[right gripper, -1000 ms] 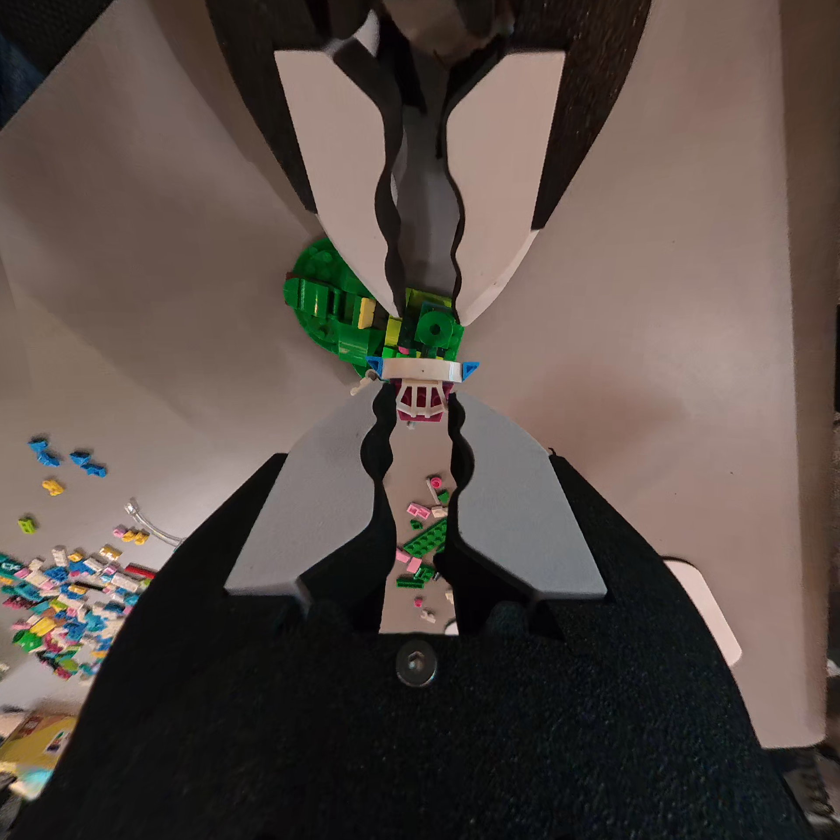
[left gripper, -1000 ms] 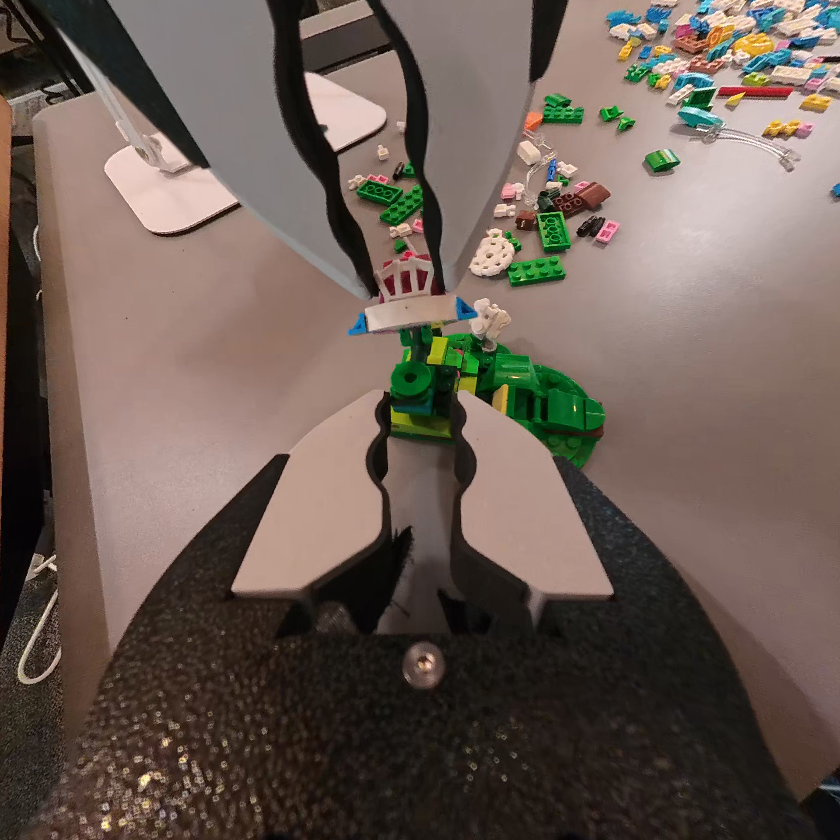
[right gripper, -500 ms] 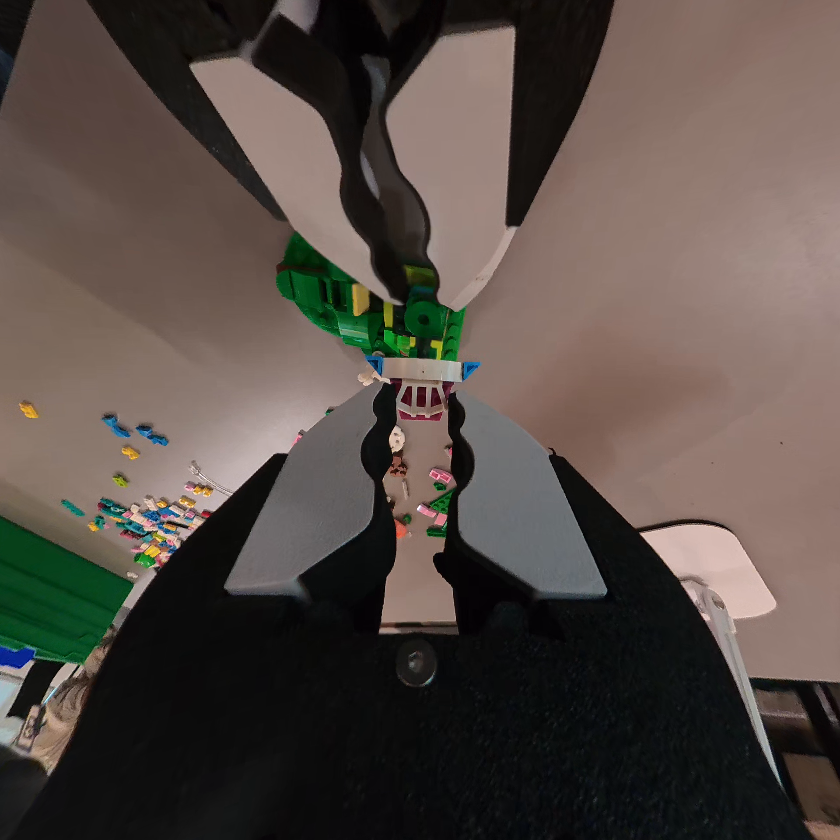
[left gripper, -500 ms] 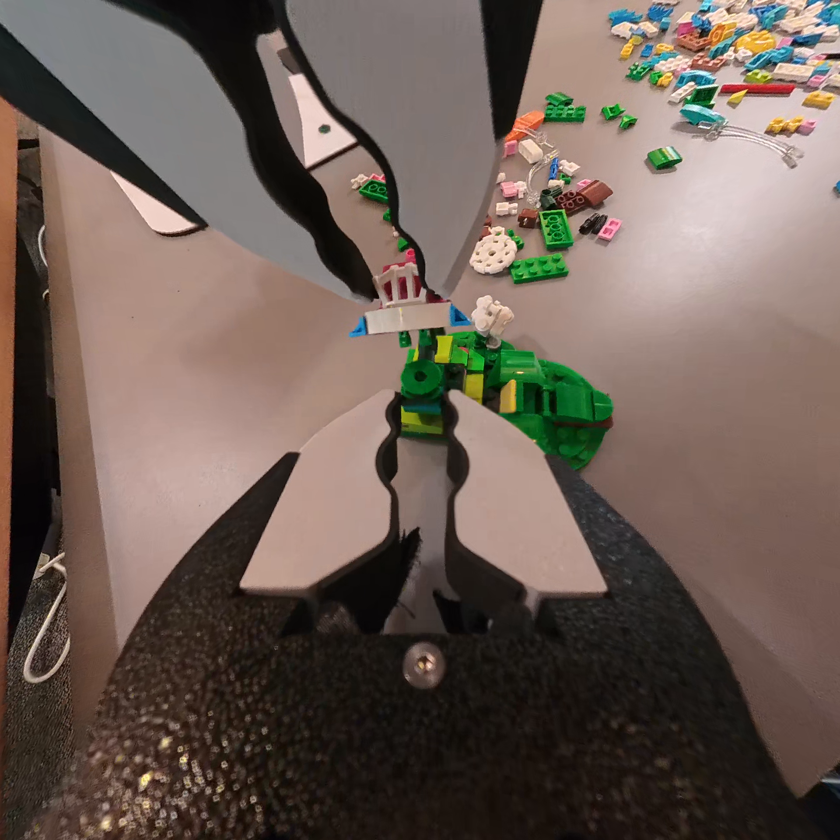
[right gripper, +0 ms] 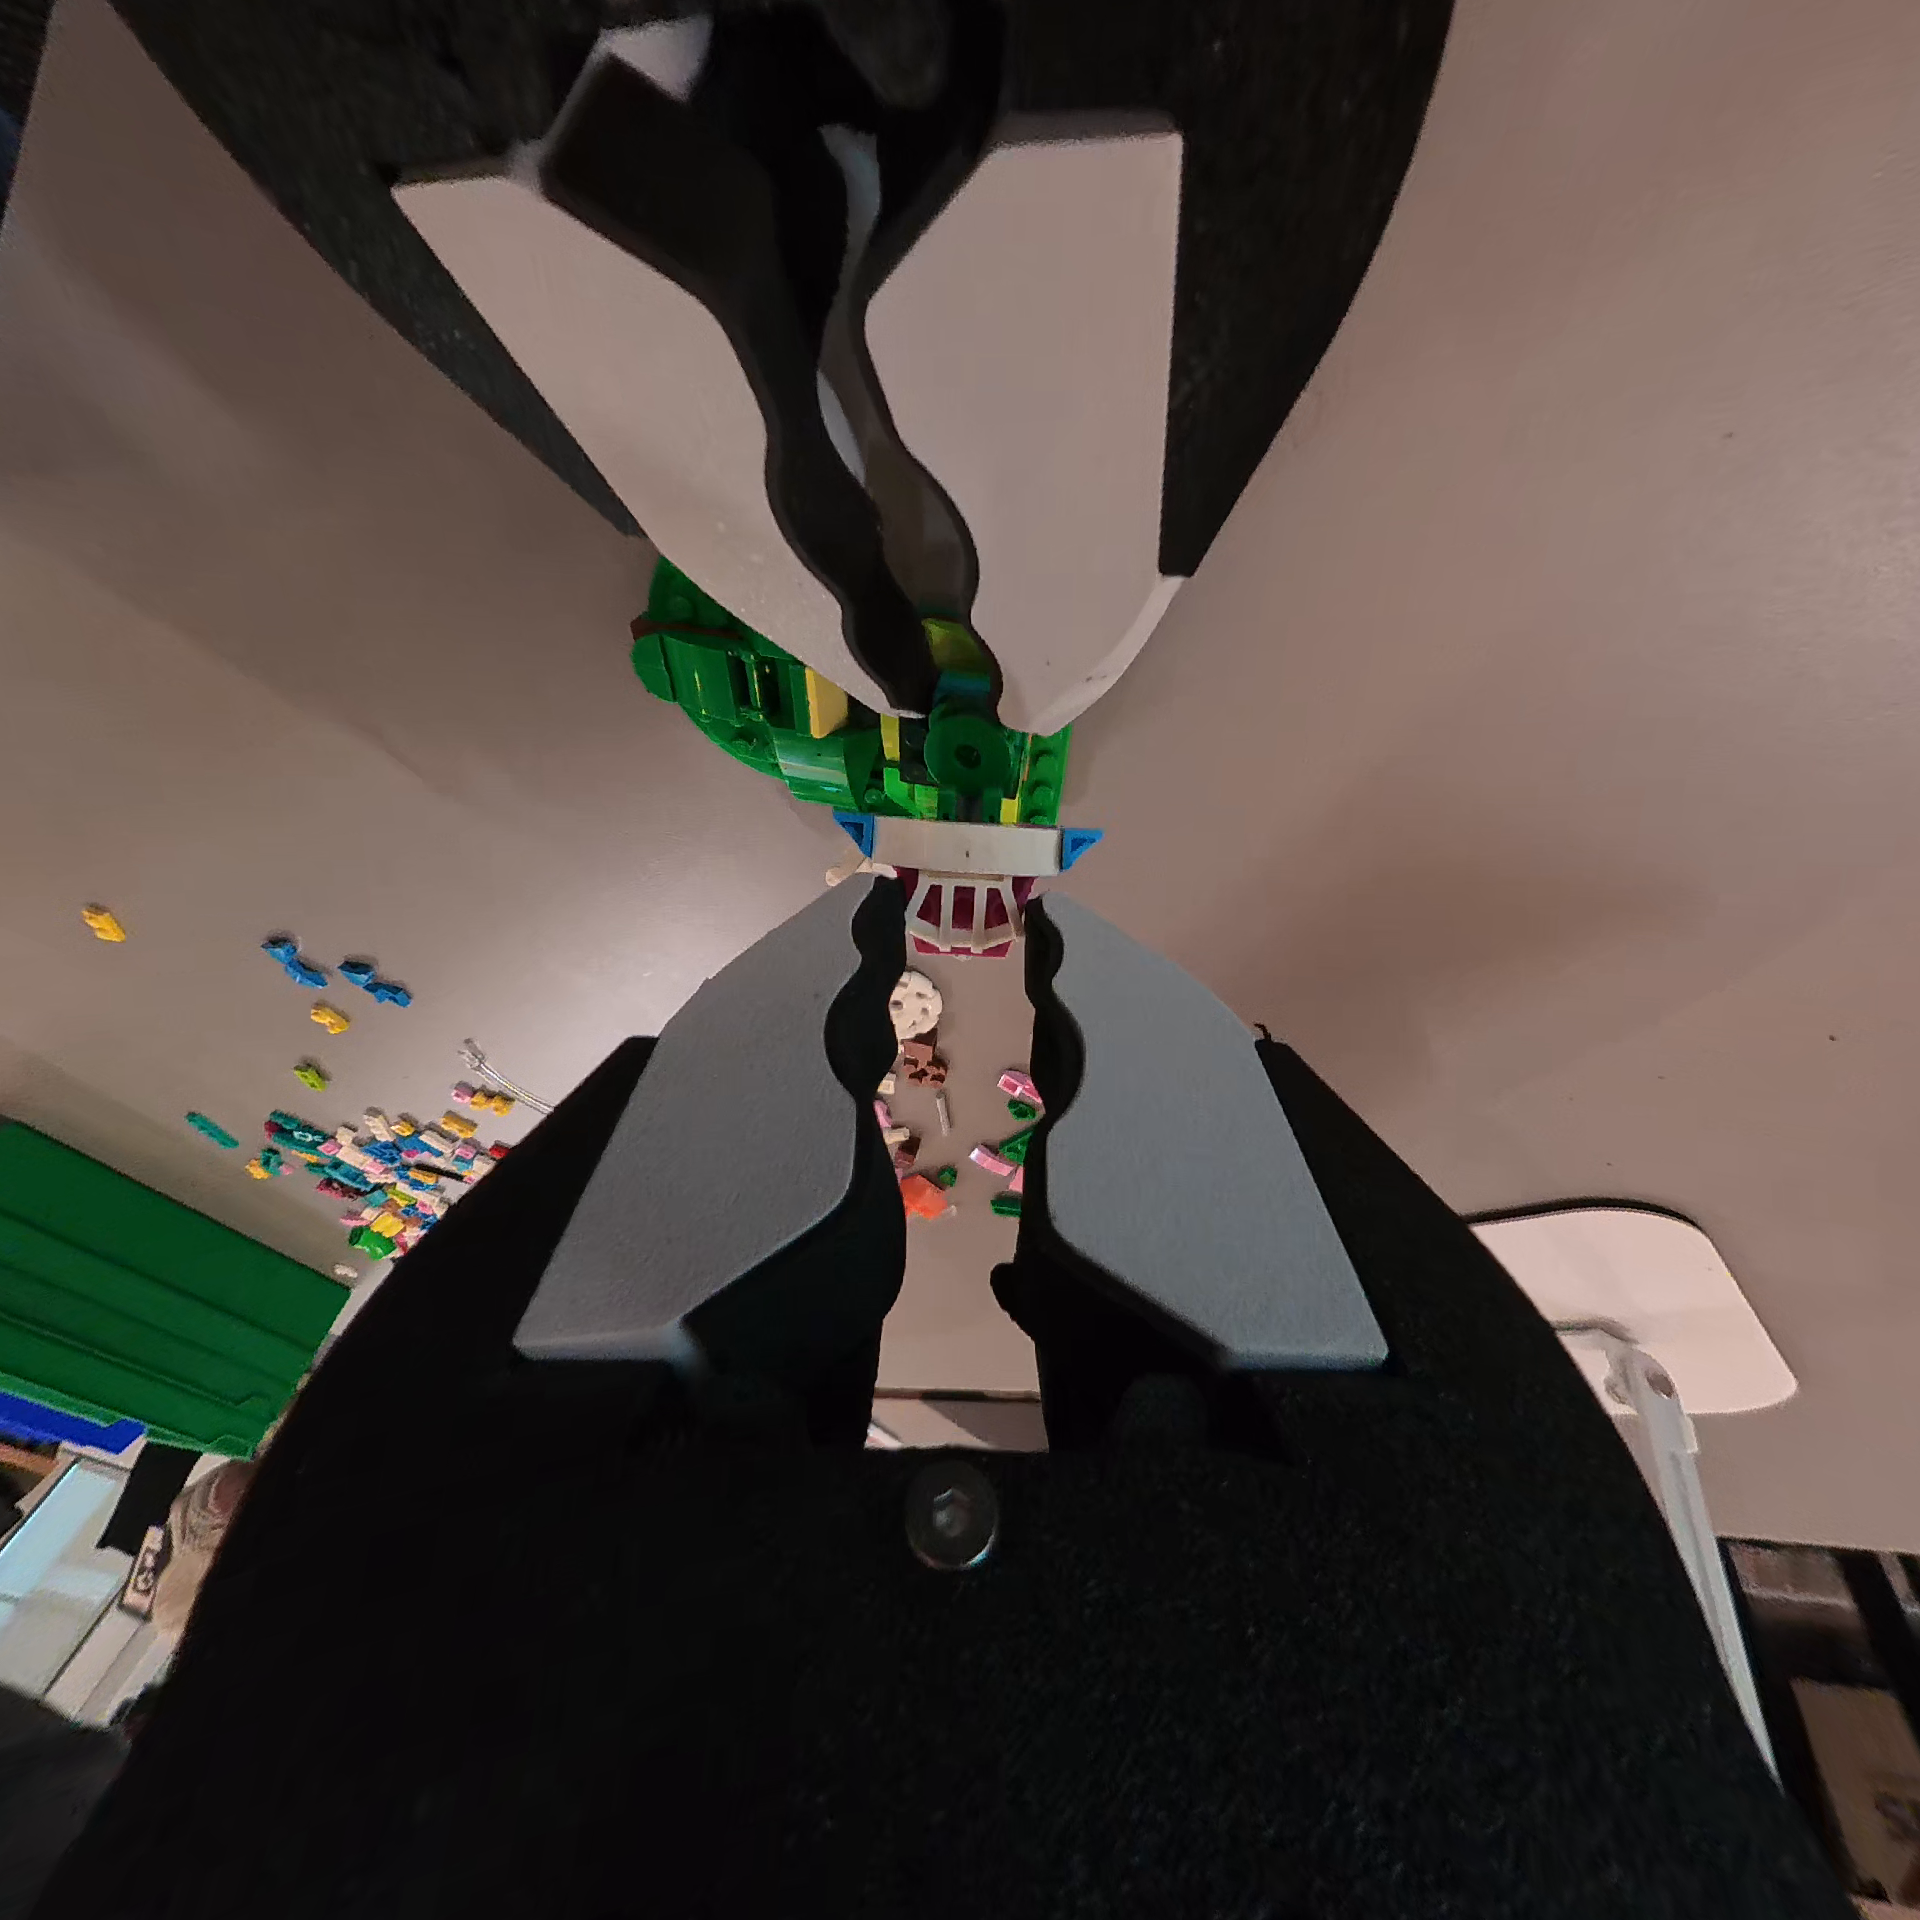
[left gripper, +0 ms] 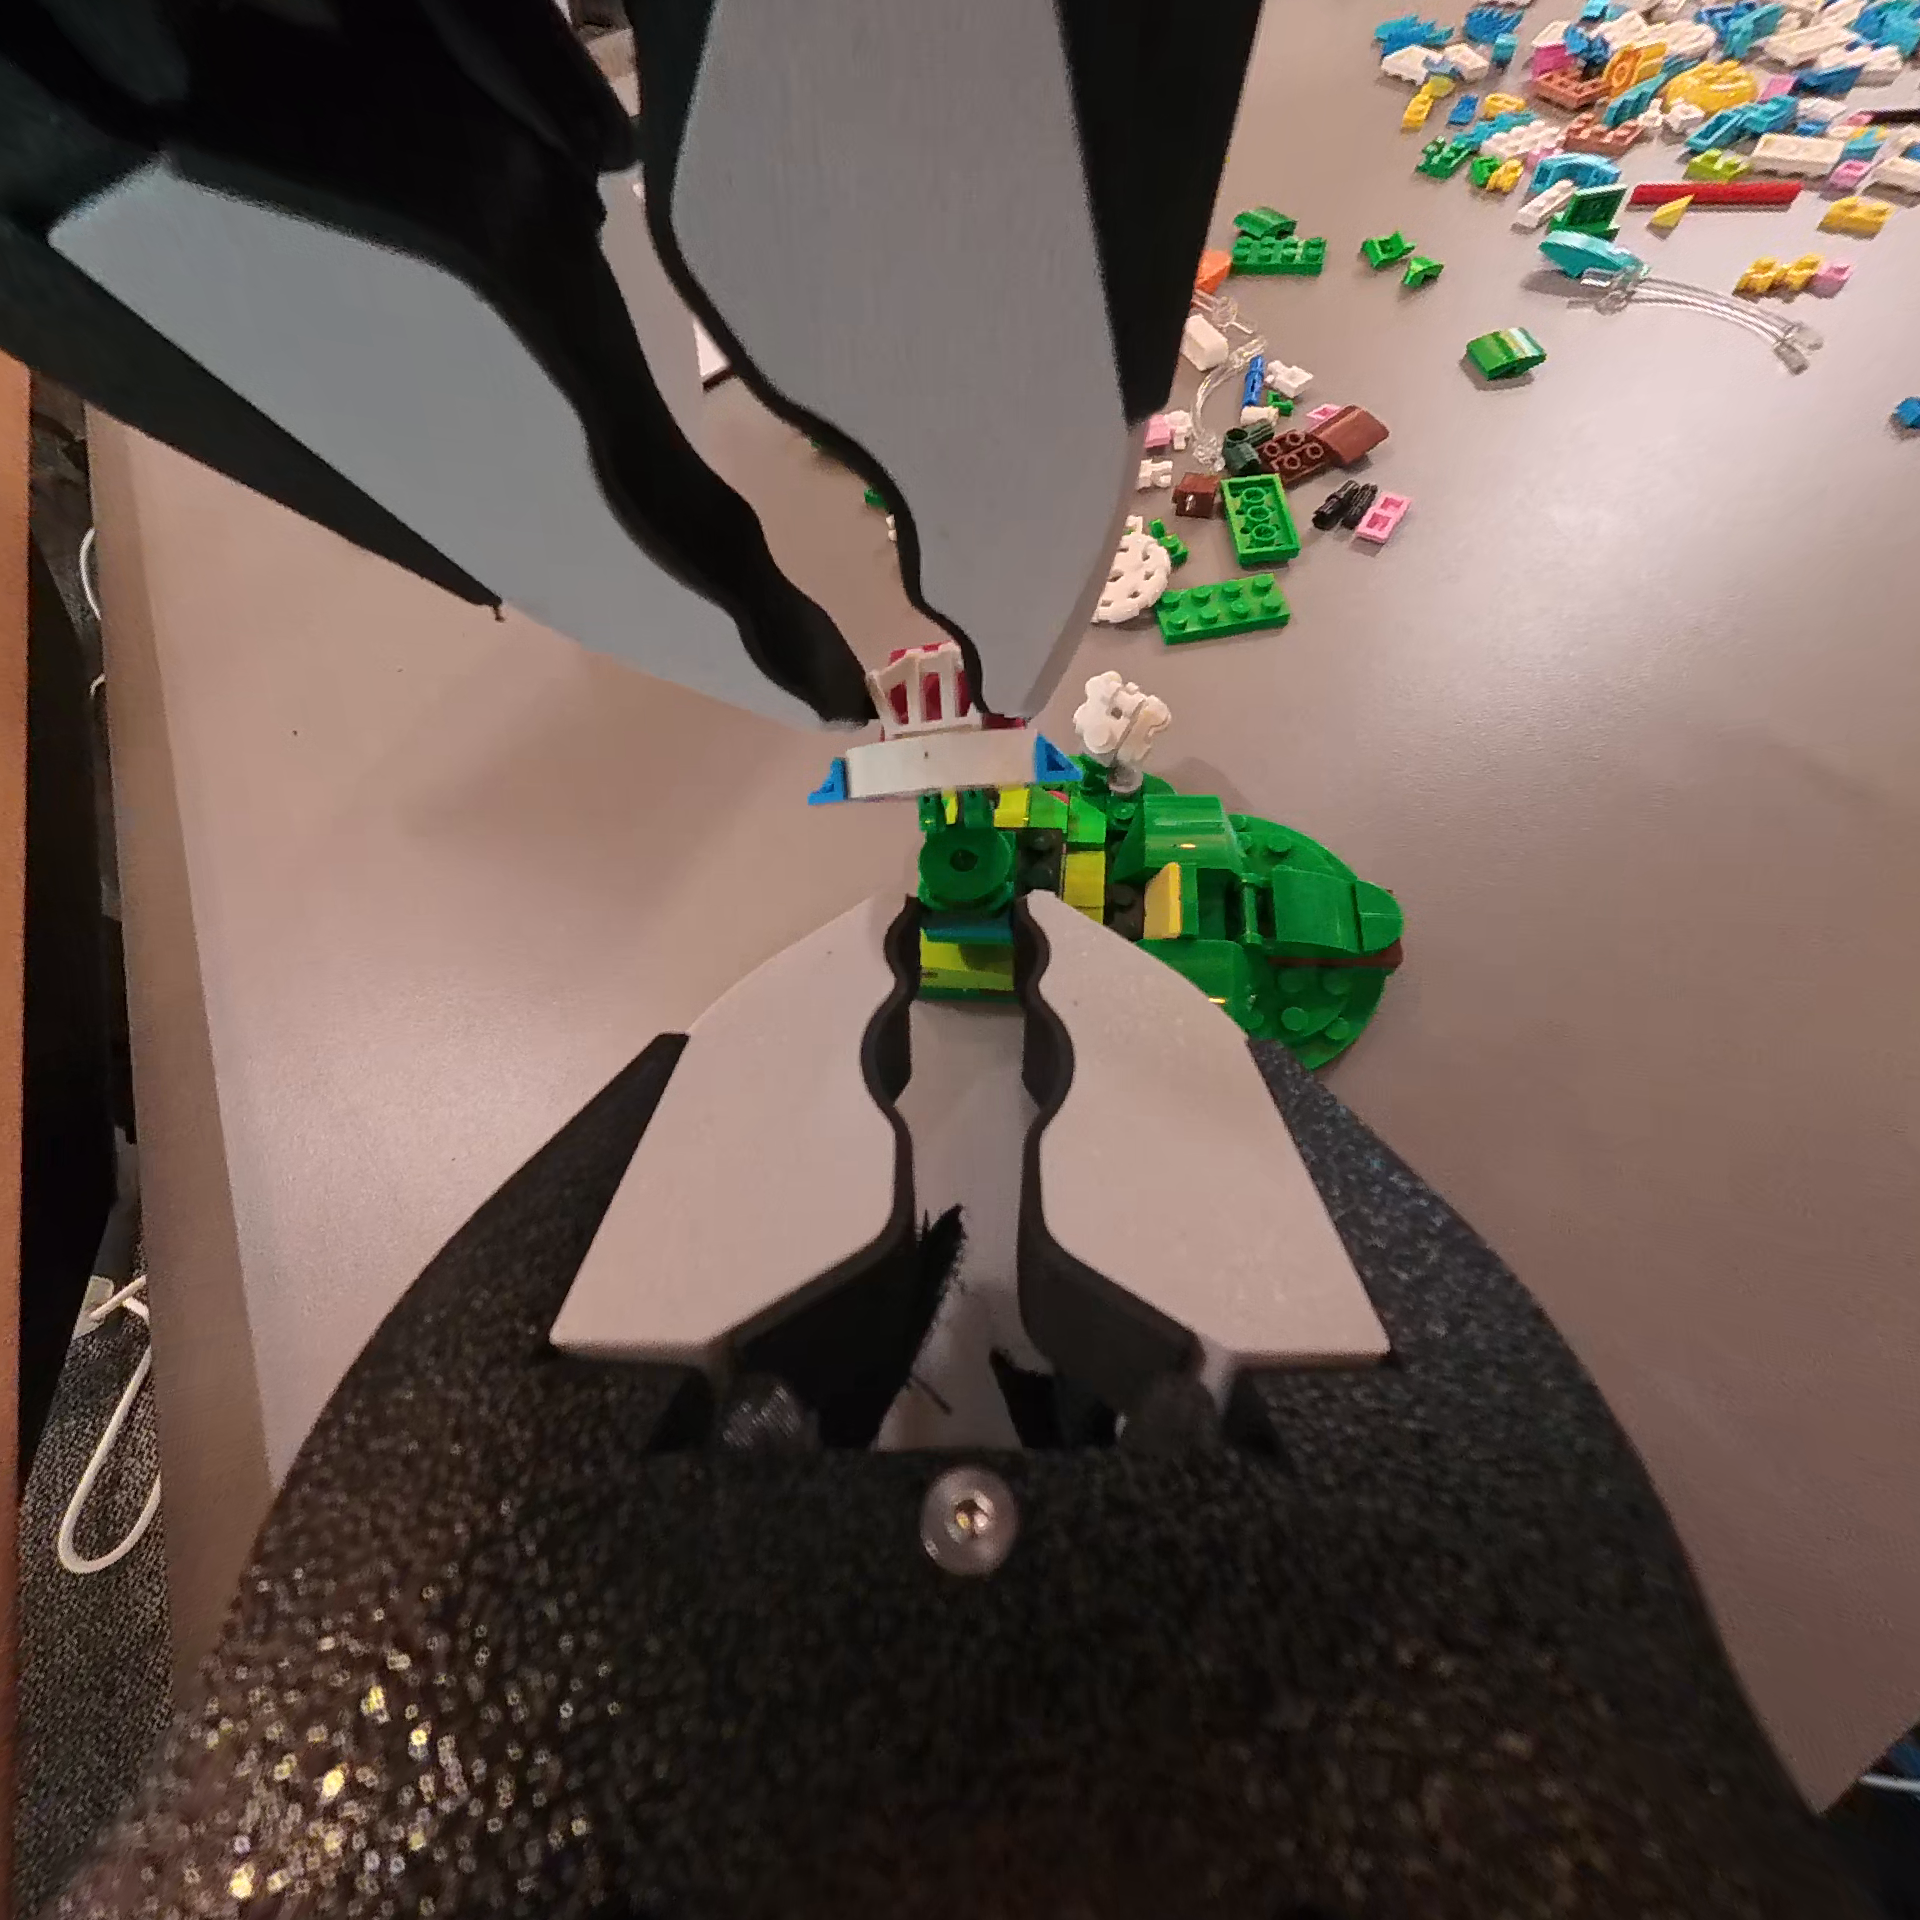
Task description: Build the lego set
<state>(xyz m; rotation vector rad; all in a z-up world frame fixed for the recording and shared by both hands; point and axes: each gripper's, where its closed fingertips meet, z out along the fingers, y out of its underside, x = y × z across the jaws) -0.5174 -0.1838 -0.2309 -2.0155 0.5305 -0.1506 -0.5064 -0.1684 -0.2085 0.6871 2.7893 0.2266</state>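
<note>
A green lego build on a round green plate sits on the grey table. My left gripper is shut on its near stack of lime, blue and green bricks. My right gripper is shut on a small white and dark red piece with a white bar and blue tips. In the left wrist view that piece hangs just above the green build, touching or nearly touching its top. The right wrist view shows the build beyond the bar, with the left gripper's fingers on it.
Loose bricks lie behind the build: a green plate, a white round piece, brown and pink bits. A large pile of coloured bricks fills the far right. A white stand base lies on the table. The table edge runs along the left. Only a small space, under 4 cm, lies between the two pairs of fingers.
The right gripper has tilted and swung with the white and red piece, which stays just above the green build. The left gripper keeps its hold on the build.
</note>
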